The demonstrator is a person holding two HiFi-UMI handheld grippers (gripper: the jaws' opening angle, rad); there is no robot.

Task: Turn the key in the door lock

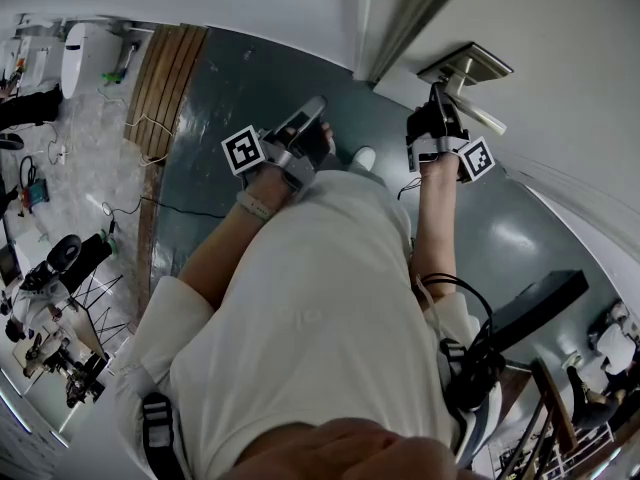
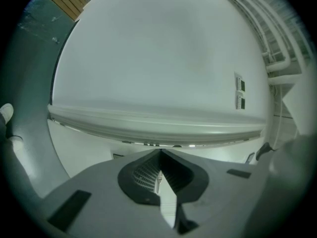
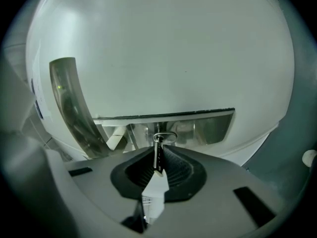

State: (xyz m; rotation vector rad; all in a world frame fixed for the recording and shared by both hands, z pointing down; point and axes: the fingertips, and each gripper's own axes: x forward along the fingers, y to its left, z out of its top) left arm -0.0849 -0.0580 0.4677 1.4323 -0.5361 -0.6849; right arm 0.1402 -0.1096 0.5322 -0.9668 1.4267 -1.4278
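Head view: person in a white shirt [image 1: 320, 318] stands right up against a white door [image 1: 570, 88], with both grippers out front.
Key: the key [image 3: 158, 158] is poked into the lock [image 3: 165, 135] on the shiny metal plate [image 3: 210, 125] on the door, seen edge-on from the right gripper view.
Right gripper: the right gripper [image 3: 159, 148] is level at the plate, and its fingers [image 3: 176, 166] are pinching the key.
Left gripper: the left gripper [image 2: 160, 153] hangs off to the left, well apart from the lock. Its fingers [image 2: 143, 175] are pressed together with nothing between them.
In the way: the lever handle [image 3: 69, 103] sticks out just beside the right gripper, so it's pretty tight around the plate.
Left gripper view: mostly white wall [image 2: 158, 58], with a long ledge [image 2: 158, 125] across it and two small switch plates [image 2: 241, 94].
Floor: grey-green floor [image 1: 230, 98], with a wooden strip [image 1: 165, 73] along it. Cables and gear [image 1: 60, 298] clutter the far left, nowhere near the door.
Shoe: a white shoe [image 1: 363, 156] peeks out between the grippers.
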